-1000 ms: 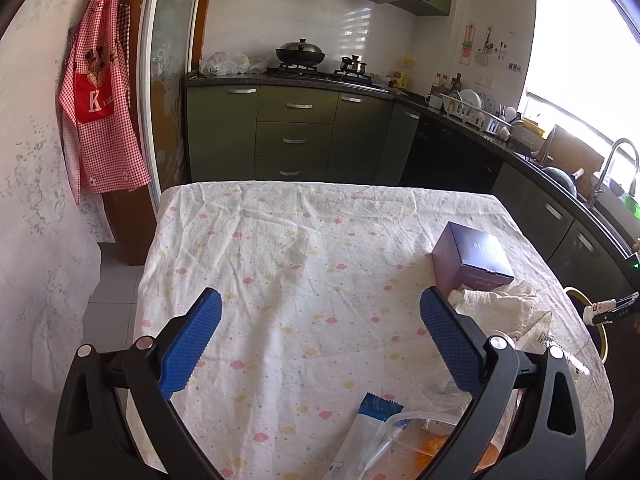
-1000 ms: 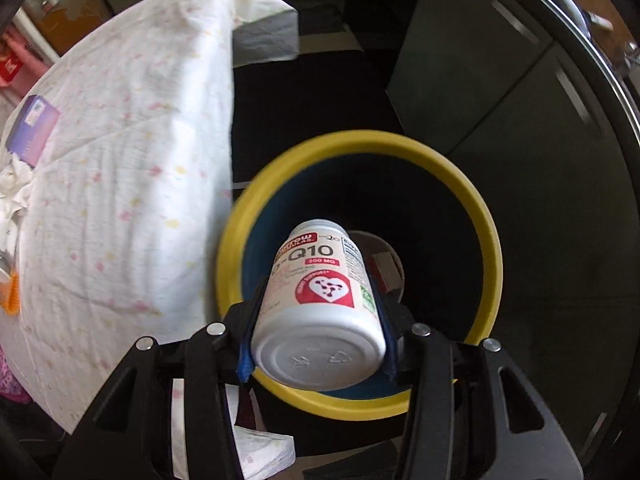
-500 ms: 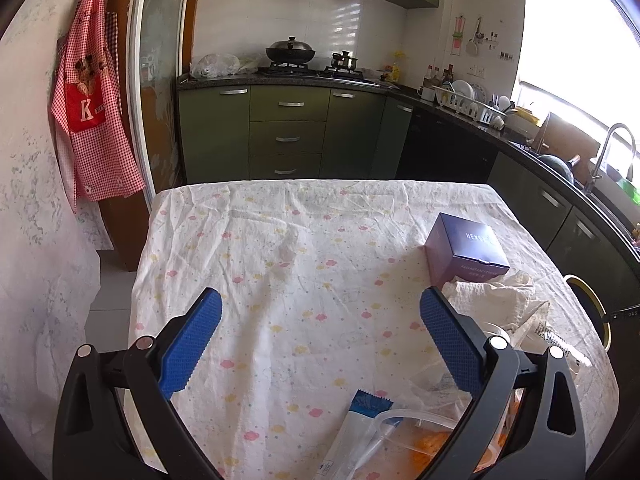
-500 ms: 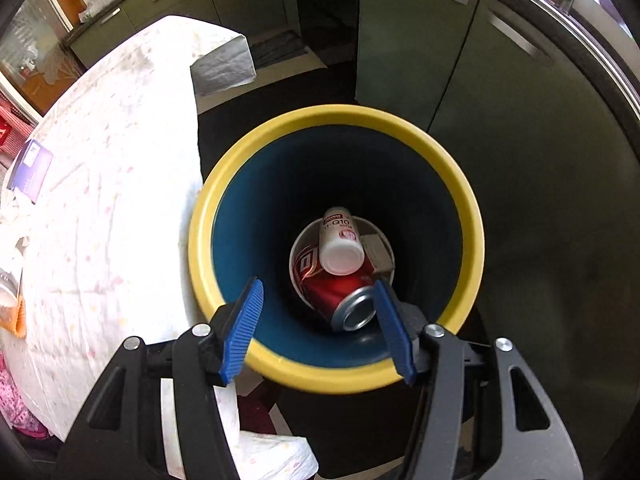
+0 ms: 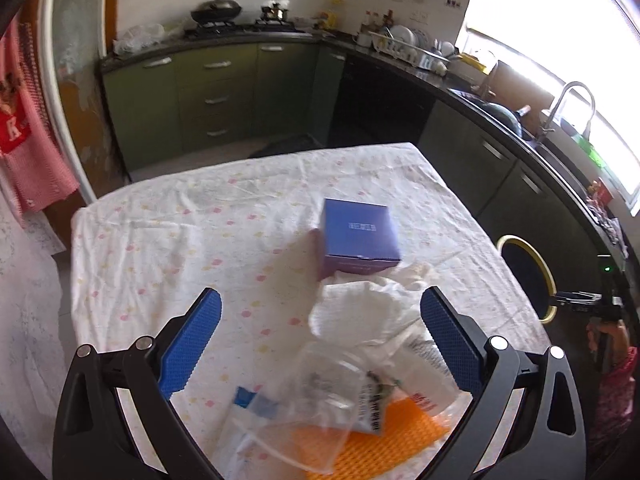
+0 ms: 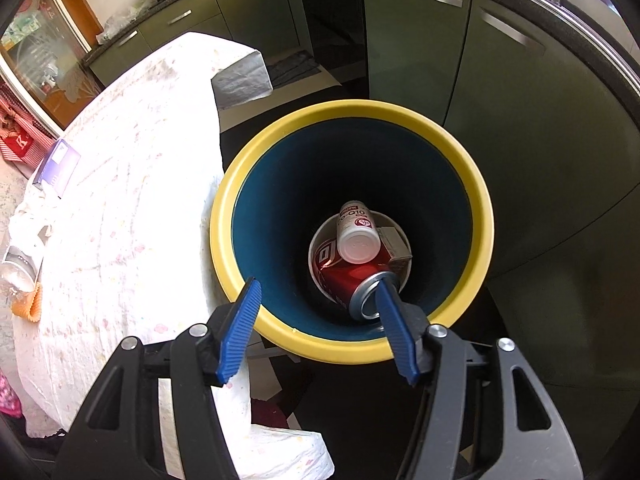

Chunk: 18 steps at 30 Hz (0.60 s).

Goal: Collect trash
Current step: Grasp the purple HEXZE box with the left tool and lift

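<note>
A blue bin with a yellow rim [image 6: 348, 346] stands on the floor beside the table; it also shows in the left wrist view [image 5: 544, 276]. Inside lie a white pill bottle [image 6: 357, 234], a red can [image 6: 352, 280] and a small box [image 6: 394, 246]. My right gripper [image 6: 318, 308] is open and empty above the bin's near rim. My left gripper [image 5: 320, 338] is open and empty above trash on the table: a purple box [image 5: 358, 236], crumpled white tissue [image 5: 360, 312], a clear plastic bag [image 5: 304, 412], wrappers [image 5: 424, 376] and an orange piece [image 5: 376, 452].
The table wears a white flowered cloth [image 5: 180, 240]. Green kitchen cabinets [image 5: 216, 96] run along the back and right, with a sink and tap [image 5: 568, 108]. A red apron [image 5: 24, 152] hangs at the left. Dark cabinets [image 6: 500, 80] stand close behind the bin.
My right gripper opened and the white pill bottle dropped into the bin, then it lifted slightly. My left gripper swung right and forward over the trash pile.
</note>
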Motion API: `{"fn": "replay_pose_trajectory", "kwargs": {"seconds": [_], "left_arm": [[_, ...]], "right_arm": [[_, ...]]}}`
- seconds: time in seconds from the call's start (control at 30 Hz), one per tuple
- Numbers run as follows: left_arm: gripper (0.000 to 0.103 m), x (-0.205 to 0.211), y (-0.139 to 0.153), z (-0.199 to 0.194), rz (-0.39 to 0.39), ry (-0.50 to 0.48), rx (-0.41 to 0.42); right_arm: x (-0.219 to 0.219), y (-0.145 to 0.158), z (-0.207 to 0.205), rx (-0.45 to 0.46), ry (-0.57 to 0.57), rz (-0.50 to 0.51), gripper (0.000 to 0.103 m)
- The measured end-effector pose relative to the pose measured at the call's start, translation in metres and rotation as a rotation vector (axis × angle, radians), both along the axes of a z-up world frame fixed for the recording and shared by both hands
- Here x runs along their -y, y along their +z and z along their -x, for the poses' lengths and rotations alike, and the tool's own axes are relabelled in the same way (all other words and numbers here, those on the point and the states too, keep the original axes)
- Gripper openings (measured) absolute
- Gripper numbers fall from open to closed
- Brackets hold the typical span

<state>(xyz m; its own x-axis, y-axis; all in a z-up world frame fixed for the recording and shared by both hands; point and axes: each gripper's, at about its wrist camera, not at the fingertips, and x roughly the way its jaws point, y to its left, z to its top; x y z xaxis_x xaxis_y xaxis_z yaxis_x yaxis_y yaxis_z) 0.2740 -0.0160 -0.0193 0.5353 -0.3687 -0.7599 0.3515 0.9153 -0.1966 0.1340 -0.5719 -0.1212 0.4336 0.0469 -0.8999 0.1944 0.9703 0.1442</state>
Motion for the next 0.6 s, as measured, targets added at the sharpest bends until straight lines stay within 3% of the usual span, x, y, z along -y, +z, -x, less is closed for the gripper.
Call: {"fn": "replay_pose_trajectory", "kwargs": {"seconds": [0.27, 0.6], "left_arm": [[0.098, 0.076, -0.024, -0.079, -0.12, -0.061, -0.212], [0.098, 0.121, -0.067, -0.128, -0.283, -0.033, -0.322]], "right_arm": [[0.003, -0.002, 0.007, 0.019, 0.025, -0.03, 0.059], [0.004, -0.014, 0.0, 0.007, 0.051, -0.063, 0.06]]}}
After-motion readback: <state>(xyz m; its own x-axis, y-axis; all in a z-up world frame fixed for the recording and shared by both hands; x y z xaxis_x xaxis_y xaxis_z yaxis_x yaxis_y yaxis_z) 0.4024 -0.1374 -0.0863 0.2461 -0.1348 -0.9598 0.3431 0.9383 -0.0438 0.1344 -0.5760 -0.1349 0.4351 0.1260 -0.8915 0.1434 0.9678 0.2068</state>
